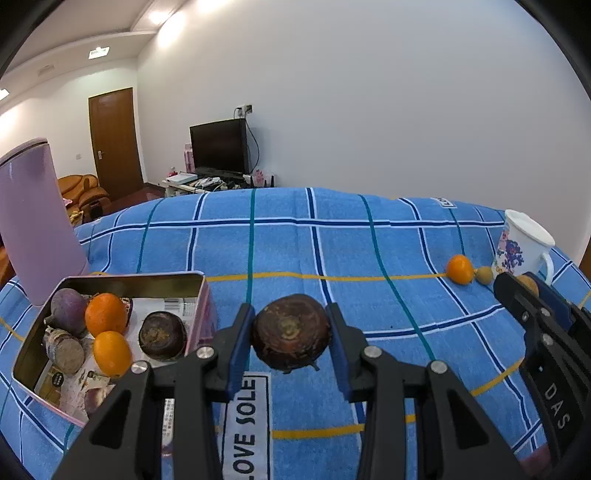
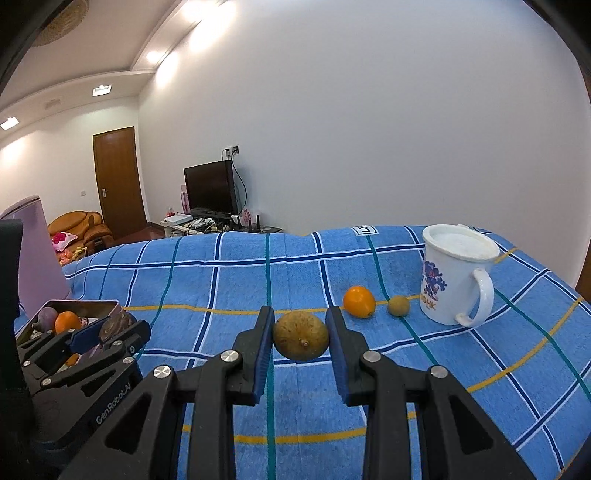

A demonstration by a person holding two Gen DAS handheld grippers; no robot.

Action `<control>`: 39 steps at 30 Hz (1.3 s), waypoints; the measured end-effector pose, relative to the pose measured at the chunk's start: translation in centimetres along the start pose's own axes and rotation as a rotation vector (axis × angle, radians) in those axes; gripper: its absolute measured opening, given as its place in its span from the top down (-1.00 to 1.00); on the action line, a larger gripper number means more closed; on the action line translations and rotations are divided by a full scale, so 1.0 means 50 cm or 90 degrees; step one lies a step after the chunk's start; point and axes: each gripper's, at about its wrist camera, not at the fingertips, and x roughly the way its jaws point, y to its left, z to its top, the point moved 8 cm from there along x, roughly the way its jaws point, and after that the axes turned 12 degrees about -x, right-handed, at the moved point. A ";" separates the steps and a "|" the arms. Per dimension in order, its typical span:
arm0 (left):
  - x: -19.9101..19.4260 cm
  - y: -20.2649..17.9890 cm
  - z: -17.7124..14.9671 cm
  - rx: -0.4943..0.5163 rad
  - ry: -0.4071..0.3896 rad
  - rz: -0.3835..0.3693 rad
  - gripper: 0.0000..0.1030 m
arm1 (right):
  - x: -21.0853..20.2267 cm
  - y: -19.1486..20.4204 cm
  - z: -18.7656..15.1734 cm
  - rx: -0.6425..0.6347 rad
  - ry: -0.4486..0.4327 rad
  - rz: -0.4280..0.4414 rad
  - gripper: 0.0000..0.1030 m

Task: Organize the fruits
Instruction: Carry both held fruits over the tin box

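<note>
Left gripper (image 1: 291,332) clamps dark fruit (image 1: 291,338); right gripper (image 2: 301,336) clamps tan fruit (image 2: 301,339).

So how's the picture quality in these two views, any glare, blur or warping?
Left wrist view: sharp, strong fisheye bending, dark corners, ceiling lights blown out. Right wrist view: equally sharp, same warping, the blue checked cloth evenly lit with soft shadows only.

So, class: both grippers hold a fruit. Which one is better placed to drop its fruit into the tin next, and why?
Left. The left gripper, shut on the dark brown fruit, sits right beside the tin. The right gripper, holding the tan fruit, is farther over, near the mug.
</note>
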 end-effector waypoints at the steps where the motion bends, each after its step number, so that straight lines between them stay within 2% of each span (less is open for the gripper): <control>1: -0.002 0.001 -0.001 0.001 -0.001 0.000 0.21 | -0.005 0.002 -0.001 -0.001 -0.002 -0.001 0.40; 28: -0.058 0.027 -0.018 0.015 -0.021 -0.007 0.21 | -0.072 0.034 -0.017 -0.007 -0.014 0.003 0.40; 39: -0.058 0.057 -0.023 0.023 -0.005 -0.004 0.21 | -0.069 0.060 -0.018 -0.007 -0.005 0.011 0.40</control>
